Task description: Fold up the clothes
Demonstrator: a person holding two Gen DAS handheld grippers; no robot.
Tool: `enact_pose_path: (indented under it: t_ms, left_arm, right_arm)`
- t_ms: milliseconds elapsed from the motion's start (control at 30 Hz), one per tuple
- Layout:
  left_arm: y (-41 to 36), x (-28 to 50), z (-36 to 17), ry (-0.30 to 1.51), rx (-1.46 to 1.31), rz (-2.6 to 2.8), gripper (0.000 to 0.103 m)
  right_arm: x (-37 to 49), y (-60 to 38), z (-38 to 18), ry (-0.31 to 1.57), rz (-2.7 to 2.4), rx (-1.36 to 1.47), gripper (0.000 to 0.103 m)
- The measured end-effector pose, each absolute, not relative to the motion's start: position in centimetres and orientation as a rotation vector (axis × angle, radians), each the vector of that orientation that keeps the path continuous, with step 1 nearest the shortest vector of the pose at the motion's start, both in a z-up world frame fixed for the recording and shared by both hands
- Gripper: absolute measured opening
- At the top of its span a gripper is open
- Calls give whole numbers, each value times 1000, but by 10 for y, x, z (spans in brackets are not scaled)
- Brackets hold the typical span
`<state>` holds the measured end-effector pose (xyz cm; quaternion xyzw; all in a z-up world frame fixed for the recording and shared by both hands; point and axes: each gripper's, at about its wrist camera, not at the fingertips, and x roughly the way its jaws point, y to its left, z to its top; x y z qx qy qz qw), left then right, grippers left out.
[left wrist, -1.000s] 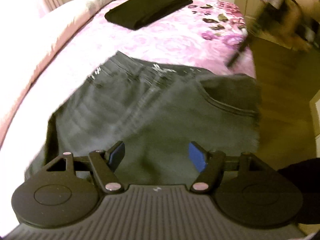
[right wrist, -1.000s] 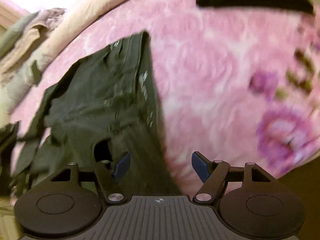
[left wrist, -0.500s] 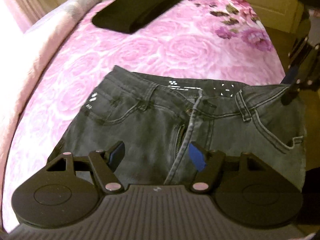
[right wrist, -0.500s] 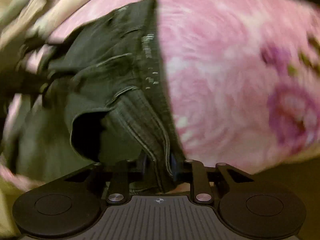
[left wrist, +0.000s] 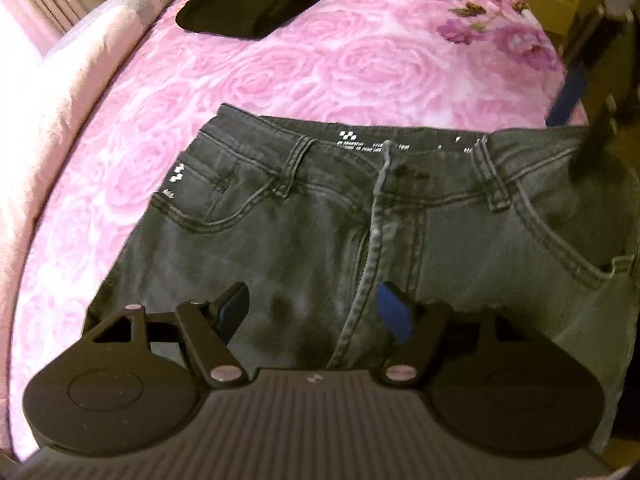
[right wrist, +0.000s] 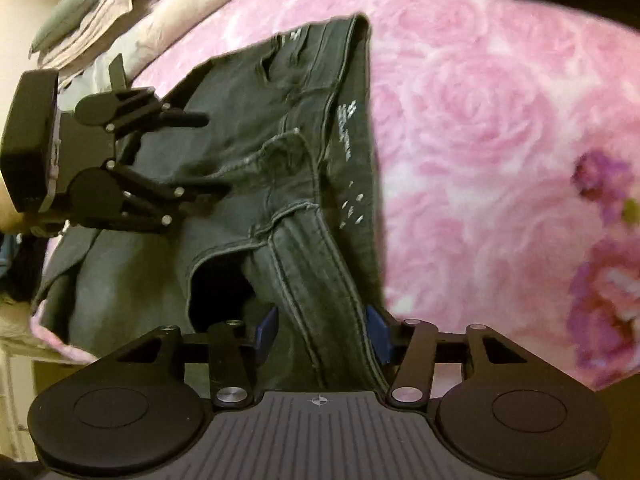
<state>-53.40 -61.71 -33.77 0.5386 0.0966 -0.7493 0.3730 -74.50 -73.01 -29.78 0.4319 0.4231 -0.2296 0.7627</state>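
The left gripper, black with blue pads, is hovering with its jaws standing well apart and nothing between them, just above the crotch area of the dark grey denim jeans. The right gripper is sitting at the waistband corner by the hip, its jaws opening at this moment with the stitched waistband edge between them; the pads are looking clear of the cloth, though the near pad is very close. In the left wrist view the jeans are lying front side up on the pink rose-patterned bedspread, the waistband running across from nine o'clock to three o'clock and facing twelve o'clock, so the long axis is running from twelve toward six o'clock, with the legs passing under the gripper out of sight. The fly is lying partly open down the middle, belt loops and curved pocket seams are showing pale stitching, and small white printed marks are sitting inside the waistband. The denim is looking faded and fairly flat, with a gaping pocket mouth at four o'clock. Beyond the waistband, toward twelve o'clock, a folded black garment is resting well apart on the bedspread. At ten o'clock a pale pink rolled duvet is lying along the bed's edge.
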Motion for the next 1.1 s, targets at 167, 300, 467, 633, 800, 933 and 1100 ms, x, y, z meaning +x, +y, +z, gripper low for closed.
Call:
enact_pose_path:
  t_ms: [167, 300, 467, 633, 800, 933, 1100]
  left_arm:
    - [-621, -529, -344, 270, 1371, -1880, 79]
    - [-625, -527, -349, 288, 1370, -1872, 81]
    - [-626, -530, -342, 281, 1330, -1868, 75]
    - [-637, -544, -332, 285, 1231, -1866, 73]
    - [-635, -540, -327, 335, 1192, -1844, 70]
    - [-604, -505, -308, 364, 1182, -1767, 70]
    - [-533, -423, -285, 433, 1170, -1549, 72]
  right_arm:
    - [-738, -756, -314, 847, -542, 949, 52]
    - [-718, -770, -341, 855, -492, 940, 52]
    - [-722, -774, -335, 847, -463, 963, 6]
    - [-733, -790, -301, 852, -527, 877, 0]
    - [-722, -790, -314, 941, -511, 840, 1]
    - [-718, -772, -305, 940, -581, 778, 81]
    - [-691, -740, -281, 935, -655, 674, 81]
